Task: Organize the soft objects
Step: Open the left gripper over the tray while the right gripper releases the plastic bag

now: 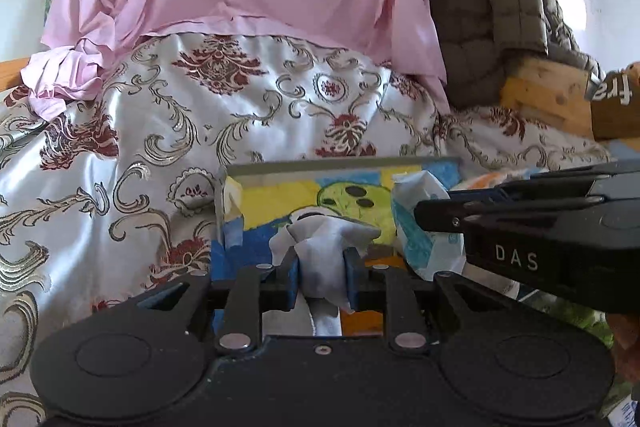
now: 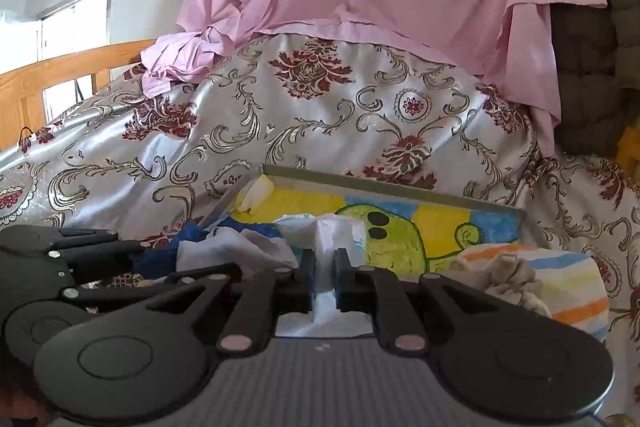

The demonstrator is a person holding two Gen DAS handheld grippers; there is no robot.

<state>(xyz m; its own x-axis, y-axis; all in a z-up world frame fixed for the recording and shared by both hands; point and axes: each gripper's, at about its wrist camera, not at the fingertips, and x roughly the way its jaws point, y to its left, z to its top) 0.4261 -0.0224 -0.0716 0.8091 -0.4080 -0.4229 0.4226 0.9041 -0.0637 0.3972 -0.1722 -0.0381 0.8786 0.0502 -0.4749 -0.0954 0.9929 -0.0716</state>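
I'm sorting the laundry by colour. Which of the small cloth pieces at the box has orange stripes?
The striped cloth lying loose at the box's right end. The grey cloth and the white cloth are each pinched in jaws and show no orange.

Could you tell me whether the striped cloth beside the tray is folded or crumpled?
Crumpled. In the right wrist view the striped cloth lies bunched in a heap, with a wrinkled beige wad on it, beside the tray.

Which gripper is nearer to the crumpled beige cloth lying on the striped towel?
Right. The right gripper, shut on a white cloth, sits just left of the crumpled beige cloth. The left gripper, holding a grey cloth, is farther left.
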